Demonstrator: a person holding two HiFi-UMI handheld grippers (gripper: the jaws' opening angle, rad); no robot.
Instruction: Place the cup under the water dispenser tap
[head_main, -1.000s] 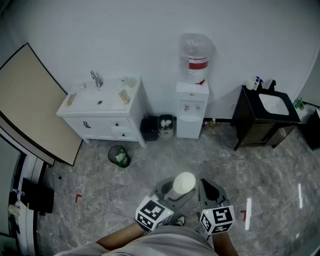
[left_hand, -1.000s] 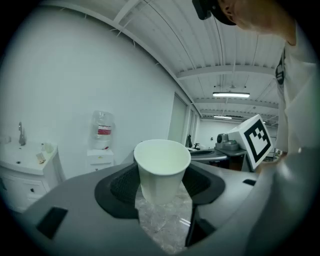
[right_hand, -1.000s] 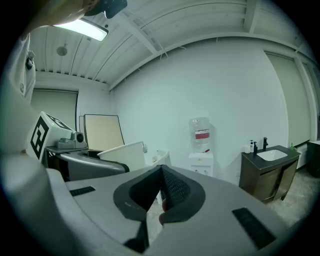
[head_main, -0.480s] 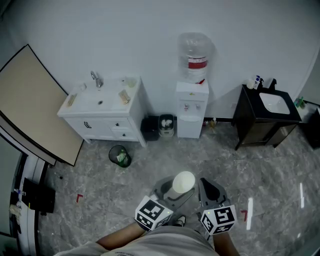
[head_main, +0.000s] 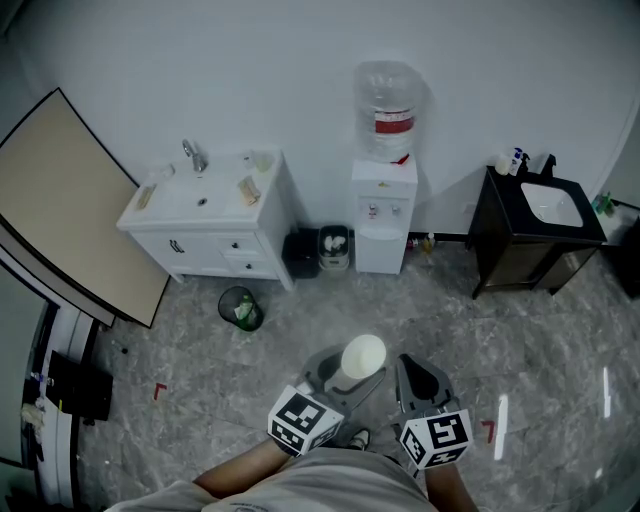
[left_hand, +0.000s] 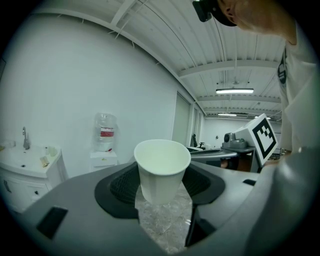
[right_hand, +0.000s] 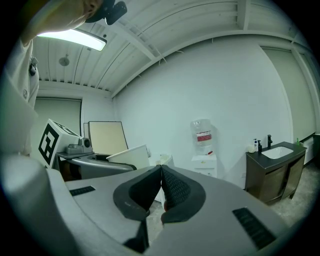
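A white paper cup (head_main: 362, 357) (left_hand: 161, 169) stands upright between the jaws of my left gripper (head_main: 347, 375) (left_hand: 161, 187), which is shut on it. The cup looks empty. My right gripper (head_main: 412, 378) (right_hand: 161, 187) hangs beside it on the right, its pads pressed together with nothing between them. The water dispenser (head_main: 385, 215) (left_hand: 103, 150) (right_hand: 204, 155), white with a clear bottle and red label on top, stands against the far wall across the floor. Its taps (head_main: 381, 210) sit above a recess in the front.
A white vanity with a sink (head_main: 205, 215) stands left of the dispenser, a black bin (head_main: 299, 255) and a small white bin (head_main: 333, 249) between them. A round waste basket (head_main: 239, 309) sits on the marble floor. A dark vanity (head_main: 535, 235) is on the right, a tan board (head_main: 60, 205) on the left.
The cup and both grippers sit slightly higher in the head view, and the room has shifted a little; otherwise nothing has changed.
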